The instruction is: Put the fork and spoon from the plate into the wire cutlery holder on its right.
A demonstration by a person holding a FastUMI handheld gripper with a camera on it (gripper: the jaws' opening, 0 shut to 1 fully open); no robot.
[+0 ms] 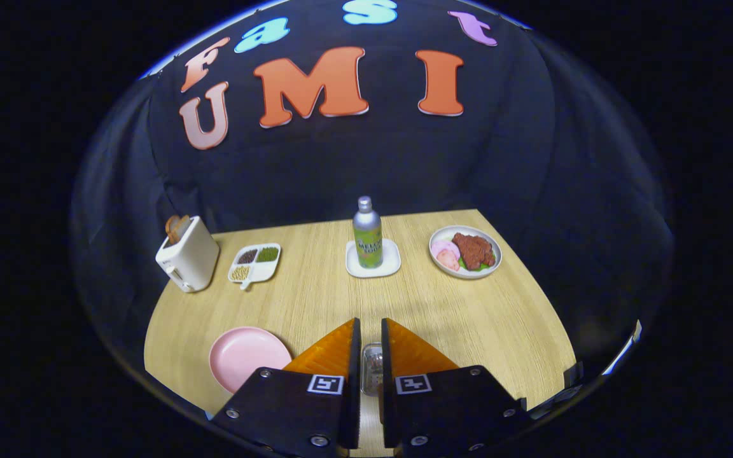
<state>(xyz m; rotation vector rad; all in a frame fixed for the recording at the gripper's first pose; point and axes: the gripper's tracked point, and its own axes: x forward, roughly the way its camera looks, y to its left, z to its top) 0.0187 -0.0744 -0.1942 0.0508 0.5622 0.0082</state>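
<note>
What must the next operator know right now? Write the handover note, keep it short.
Gripper: fingers closed on a shiny metal utensil held between them; fork or spoon, cannot tell.
Pink plate: just left of the fingers, its visible part bare.
Done: one utensil apparently picked up; nothing confirmed in the holder.
Left: carry this utensil to the wire holder right of the plate, release it there, then account for the other utensil.

Tongs (pixel 370 331) nearly closed, narrow gap between fingers.
</note>
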